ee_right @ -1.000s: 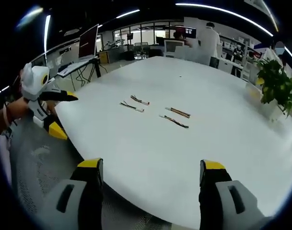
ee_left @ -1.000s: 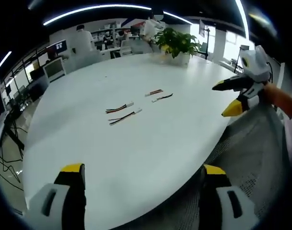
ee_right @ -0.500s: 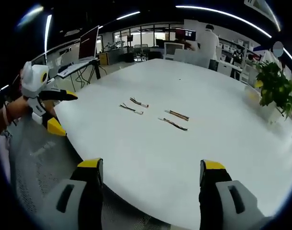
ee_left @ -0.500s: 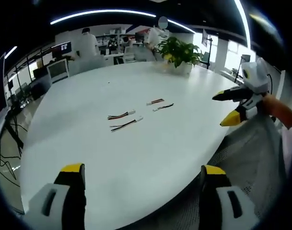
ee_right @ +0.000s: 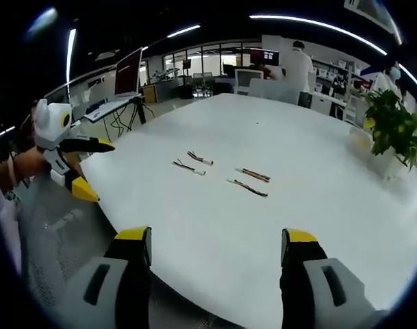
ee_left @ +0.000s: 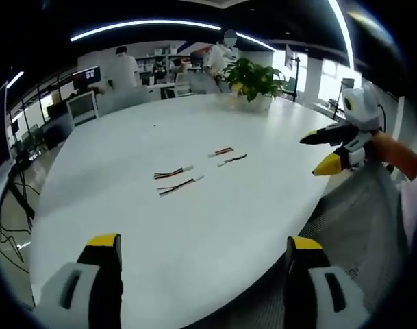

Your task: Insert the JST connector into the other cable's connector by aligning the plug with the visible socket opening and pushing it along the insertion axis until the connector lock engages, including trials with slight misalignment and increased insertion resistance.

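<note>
Both tools are empty with jaws spread wide, hanging back at the near edge of the counter. From the left tool, the nearer cable pair lies well ahead, slightly left; the farther pair is just beyond it. Same wires sit ahead of the right tool. I'd go in low and pinch each wire right behind its white housing, so plug and socket stay visible.

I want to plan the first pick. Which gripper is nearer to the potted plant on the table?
The right gripper. It hangs off the table's edge on the side where the potted plant stands. The left gripper hangs off the opposite side, beyond the cables.
</note>
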A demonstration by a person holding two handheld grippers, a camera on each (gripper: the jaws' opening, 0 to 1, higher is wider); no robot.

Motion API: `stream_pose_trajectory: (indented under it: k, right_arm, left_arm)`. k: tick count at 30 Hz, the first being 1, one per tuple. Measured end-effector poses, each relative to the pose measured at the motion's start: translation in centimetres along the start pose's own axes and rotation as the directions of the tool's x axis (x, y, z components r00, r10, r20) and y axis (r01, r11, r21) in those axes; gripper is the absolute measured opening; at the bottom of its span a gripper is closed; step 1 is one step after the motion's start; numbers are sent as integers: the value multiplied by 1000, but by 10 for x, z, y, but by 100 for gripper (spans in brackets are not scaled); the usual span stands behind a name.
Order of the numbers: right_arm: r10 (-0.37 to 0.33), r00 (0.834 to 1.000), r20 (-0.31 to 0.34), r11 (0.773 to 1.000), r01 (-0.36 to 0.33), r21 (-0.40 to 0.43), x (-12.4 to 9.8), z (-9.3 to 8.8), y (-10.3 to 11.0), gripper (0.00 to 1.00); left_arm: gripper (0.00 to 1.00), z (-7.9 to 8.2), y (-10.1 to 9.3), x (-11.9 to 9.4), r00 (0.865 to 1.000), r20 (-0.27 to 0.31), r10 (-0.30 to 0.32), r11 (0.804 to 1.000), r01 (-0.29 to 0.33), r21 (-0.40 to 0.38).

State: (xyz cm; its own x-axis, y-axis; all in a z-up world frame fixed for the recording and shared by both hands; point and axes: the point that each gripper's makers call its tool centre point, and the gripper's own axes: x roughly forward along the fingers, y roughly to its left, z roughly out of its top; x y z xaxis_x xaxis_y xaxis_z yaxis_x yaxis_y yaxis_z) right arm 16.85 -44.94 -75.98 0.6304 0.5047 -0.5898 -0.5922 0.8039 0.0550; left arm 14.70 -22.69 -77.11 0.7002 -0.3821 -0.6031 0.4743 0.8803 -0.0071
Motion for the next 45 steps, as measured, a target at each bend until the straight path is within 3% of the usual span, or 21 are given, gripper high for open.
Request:
stream_pose_trajectory:
  k: [5, 8, 15, 19, 23, 26, 31, 37, 40, 42, 45]
  right_arm:
    - [12, 1000, 15, 1000, -12, -13, 1, 3, -1, 74]
    - [13, 1000, 15, 1000, -12, -16, 3, 4, -4, 74]
    - [12, 999, 31, 1000, -11, -19, 5, 11, -9, 74]
    - [8, 999, 40, 1000, -7, -16, 4, 13, -11, 73]
    - [-1, 1000, 30, 1000, 2, -6, 5, 9, -17, 73]
    - [-4, 999, 37, 1000, 5, -19, 6, 15, -20, 73]
    - [7, 998, 55, 1000, -6, -20, 12, 28, -22, 74]
    - [30, 999, 37, 998, -28, -54, 18, 27, -16, 73]
    - [38, 999, 39, 998, -36, -56, 20, 29, -14, 73]
    - [36, 998, 42, 998, -33, -59, 21, 31, -15, 73]
    - [37, 998, 47, 998, -34, -59, 24, 34, -17, 73]
  left_arm:
    - [99, 6, -1, -2, 1000, 6, -16, 1000, 16, -1]
    - [99, 14, 5, -6, 1000, 6, 18, 996, -18, 88]
    - [99, 26, 11, -6, 999, -7, 40, 990, -39, 133]
    - [99, 36, 13, -7, 999, 22, 42, 990, -45, 133]
    - [99, 46, 15, -9, 997, 68, 28, 997, -33, 74]
    - [99, 45, 26, -9, 996, 66, 64, 995, -69, 73]
    - [99, 46, 33, -5, 996, 68, 64, 996, -69, 65]
    - [99, 48, 40, -1, 994, 62, 91, 987, -98, 126]
    - [99, 60, 36, 2, 991, 122, 56, 997, -62, 49]
    - [99, 63, 40, 3, 990, 122, 68, 995, -77, 68]
    - [99, 65, 48, 7, 987, 109, 116, 975, -134, 177]
